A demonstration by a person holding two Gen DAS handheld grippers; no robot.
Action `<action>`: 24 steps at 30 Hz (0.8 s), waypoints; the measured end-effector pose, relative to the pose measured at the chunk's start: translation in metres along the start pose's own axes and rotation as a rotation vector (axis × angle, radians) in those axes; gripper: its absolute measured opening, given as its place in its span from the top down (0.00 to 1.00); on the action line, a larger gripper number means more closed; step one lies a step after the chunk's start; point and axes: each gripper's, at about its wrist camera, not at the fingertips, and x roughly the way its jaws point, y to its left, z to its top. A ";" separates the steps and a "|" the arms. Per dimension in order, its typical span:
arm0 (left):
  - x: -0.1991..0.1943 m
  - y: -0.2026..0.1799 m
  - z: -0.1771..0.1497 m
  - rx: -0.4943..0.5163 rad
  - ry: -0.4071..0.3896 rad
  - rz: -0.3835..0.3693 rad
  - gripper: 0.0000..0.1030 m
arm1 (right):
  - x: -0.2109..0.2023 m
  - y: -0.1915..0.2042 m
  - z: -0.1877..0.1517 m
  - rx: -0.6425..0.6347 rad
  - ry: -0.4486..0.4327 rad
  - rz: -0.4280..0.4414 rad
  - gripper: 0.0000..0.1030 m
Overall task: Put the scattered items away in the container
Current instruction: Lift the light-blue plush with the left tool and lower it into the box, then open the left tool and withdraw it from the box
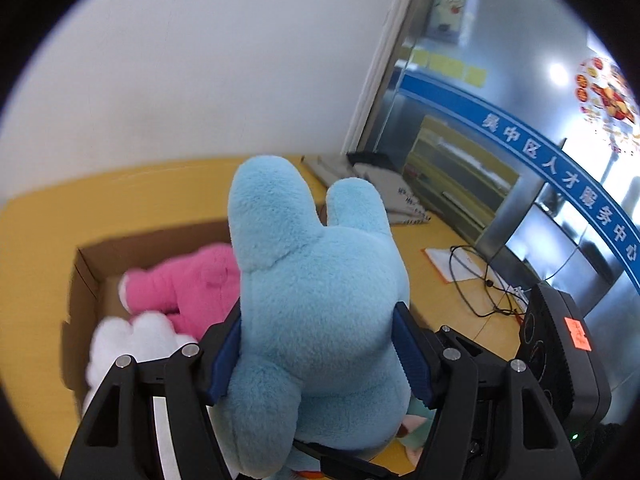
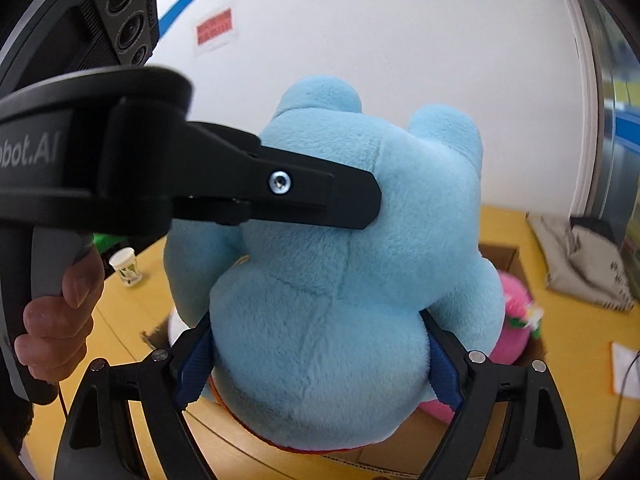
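Note:
A big light-blue plush toy [image 1: 320,280] is held up over the yellow table between both grippers. My left gripper [image 1: 318,320] is shut on its body, with the blue pads pressed into the fur on both sides. In the right wrist view, my right gripper [image 2: 320,340] is shut on the same blue plush [image 2: 340,300] lower down. One left-gripper finger [image 2: 320,196] presses into its upper side. Below and to the left is the open cardboard box [image 1: 86,276], holding a pink plush [image 1: 188,284] and a white plush [image 1: 128,340].
Grey folded bags [image 1: 384,192] lie at the table's far edge by the wall. A black cable [image 1: 480,280] and a sheet of paper [image 1: 444,264] lie to the right. A paper cup [image 2: 128,266] stands on the table. A person's hand [image 2: 60,320] grips the left handle.

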 end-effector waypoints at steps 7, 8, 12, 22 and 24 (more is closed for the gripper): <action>0.068 0.035 -0.038 -0.101 0.139 -0.041 0.34 | 0.067 -0.026 -0.049 0.119 0.248 -0.002 0.11; 0.066 0.035 -0.040 -0.099 0.125 -0.047 0.34 | 0.069 -0.027 -0.053 0.131 0.268 -0.007 0.11; 0.066 0.028 -0.046 -0.034 0.125 0.018 0.29 | 0.071 -0.022 -0.056 0.137 0.294 -0.027 0.10; -0.025 -0.004 -0.041 -0.026 -0.048 0.174 0.26 | 0.039 -0.024 -0.055 0.197 0.225 -0.043 0.00; -0.060 -0.023 -0.048 0.009 -0.106 0.205 0.26 | 0.009 -0.024 -0.050 0.218 0.165 -0.055 0.00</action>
